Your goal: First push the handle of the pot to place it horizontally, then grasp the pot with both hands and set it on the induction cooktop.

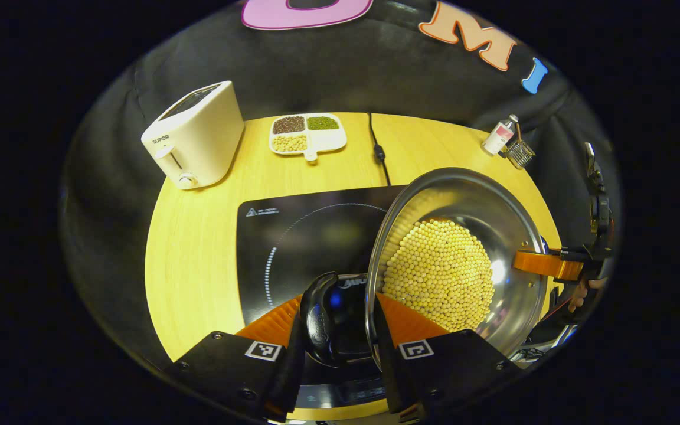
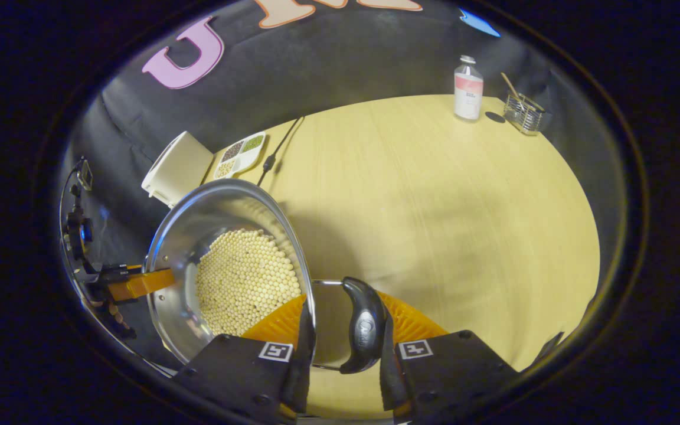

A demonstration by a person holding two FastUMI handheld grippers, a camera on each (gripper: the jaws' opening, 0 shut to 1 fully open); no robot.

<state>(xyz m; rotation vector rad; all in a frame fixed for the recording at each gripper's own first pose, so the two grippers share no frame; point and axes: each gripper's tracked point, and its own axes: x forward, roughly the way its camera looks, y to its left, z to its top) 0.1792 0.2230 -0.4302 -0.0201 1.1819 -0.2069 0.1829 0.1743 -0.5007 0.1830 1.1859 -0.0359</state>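
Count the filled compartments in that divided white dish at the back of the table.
3. On the divided dish: dark brown beans back left, green beans back right, pale yellow beans front left. The front-right compartment looks empty.

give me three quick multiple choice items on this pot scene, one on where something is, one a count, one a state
1. Where is the toaster?
A. on the cooktop
B. at the table's far left corner
C. inside the pot

2. How many compartments of the divided tray hold something?
A. three
B. one
C. five

3. What is in the pot?
A. water
B. nothing
C. pale round beans

Key: 1 B, it stands left of the tray, clear of the induction cooktop. 2 A, dark, green and pale fillings show. 3 C, beans heap against its wall.
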